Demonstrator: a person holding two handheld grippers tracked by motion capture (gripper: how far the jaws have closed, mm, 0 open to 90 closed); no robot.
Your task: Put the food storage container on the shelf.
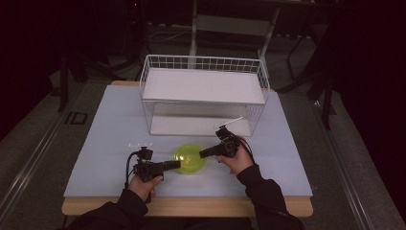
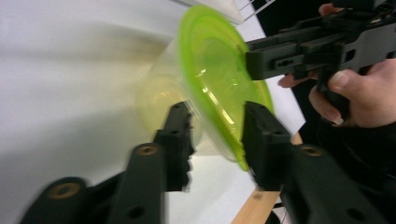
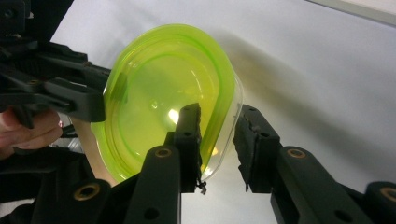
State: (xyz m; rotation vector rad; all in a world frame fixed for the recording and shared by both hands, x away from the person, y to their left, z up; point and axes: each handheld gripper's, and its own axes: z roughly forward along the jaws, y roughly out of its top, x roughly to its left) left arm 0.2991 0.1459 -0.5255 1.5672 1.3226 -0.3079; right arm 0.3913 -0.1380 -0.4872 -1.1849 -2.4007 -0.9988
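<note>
High view: bowl (image 1: 190,158) upright (round).

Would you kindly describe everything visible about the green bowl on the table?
The green bowl looks like translucent yellow-green plastic, round, with a thicker rim and a paler, clearer base. It sits upright and seemingly empty on the white table, in front of the wire basket. The left gripper and right gripper each straddle its rim on opposite sides, one jaw inside, one outside.

Left gripper (image 1: 175,165) and right gripper (image 1: 205,153) point inward toward each other, jaws part-closed, forearms low.
</note>
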